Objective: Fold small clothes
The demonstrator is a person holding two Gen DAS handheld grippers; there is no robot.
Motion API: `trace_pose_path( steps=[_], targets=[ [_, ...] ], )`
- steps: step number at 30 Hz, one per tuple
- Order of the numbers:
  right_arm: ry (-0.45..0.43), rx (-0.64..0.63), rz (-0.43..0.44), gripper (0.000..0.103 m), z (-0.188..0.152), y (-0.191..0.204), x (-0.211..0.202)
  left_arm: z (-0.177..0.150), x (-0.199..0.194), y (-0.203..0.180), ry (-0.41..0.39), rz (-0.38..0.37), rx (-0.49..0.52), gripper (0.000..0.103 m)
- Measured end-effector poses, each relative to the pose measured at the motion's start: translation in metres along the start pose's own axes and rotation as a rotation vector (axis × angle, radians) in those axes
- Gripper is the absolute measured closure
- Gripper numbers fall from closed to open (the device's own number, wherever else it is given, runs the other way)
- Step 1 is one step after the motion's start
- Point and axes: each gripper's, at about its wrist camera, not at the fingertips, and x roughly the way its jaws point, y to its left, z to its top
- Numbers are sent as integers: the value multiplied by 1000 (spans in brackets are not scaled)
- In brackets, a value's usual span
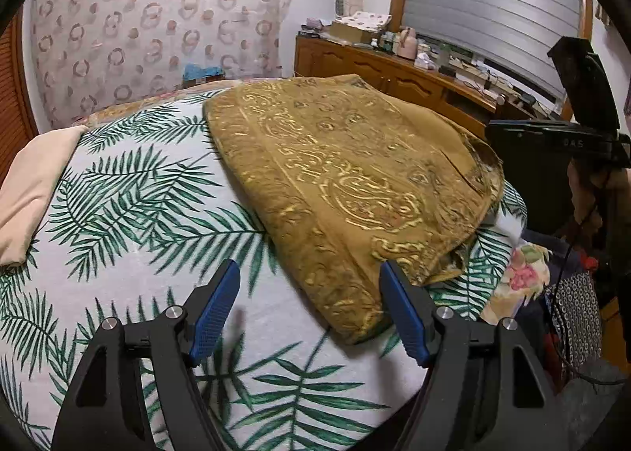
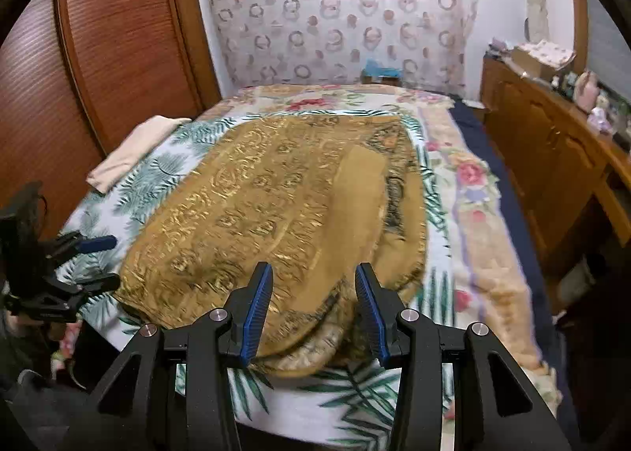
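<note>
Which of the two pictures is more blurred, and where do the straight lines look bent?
Right wrist view: motion blur smears the golden cloth and the leaf-print sheet; the wardrobe bows. Left wrist view: sharper, with the cloth pattern crisp; fisheye bulges the bed and curves the window shutter.

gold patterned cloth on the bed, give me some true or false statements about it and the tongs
1. The gold patterned cloth lies on the palm-leaf sheet. True.
2. The right tongs are clamped on the cloth. False: they are open, holding nothing.
3. The left tongs are open. True.
4. The cream pillow lies on top of the cloth. False: it sits apart, at the sheet's edge.
5. The cloth is striped blue. False: it is gold with ornate patterning.
</note>
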Motion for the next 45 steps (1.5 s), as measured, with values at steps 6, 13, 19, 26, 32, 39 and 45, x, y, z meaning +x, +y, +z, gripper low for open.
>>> trace_pose_path(
  steps=[6,13,19,26,32,39,45],
  targets=[
    [9,-6,-46,58,-10,7,2,-4,2,-4,20,-9,6,29],
    [8,-45,-100,58,-12,16,12,-11,7,-8,44,-24,9,29],
    [21,-32,-96,69,-19,8,20,-9,11,-12,40,-51,9,57],
    [-22,4,-58,97,-23,-2,19,-3,5,-25,30,-8,49,87],
    [-146,20,-76,101,-24,-6,-10,4,-16,-28,-16,-28,36,84],
    [-99,58,-157,101,-40,-28,-8,6,-17,-24,-35,-51,10,54],
    [-48,90,-141,101,-51,-33,4,0,-6,-24,5,-56,15,53]
  ],
)
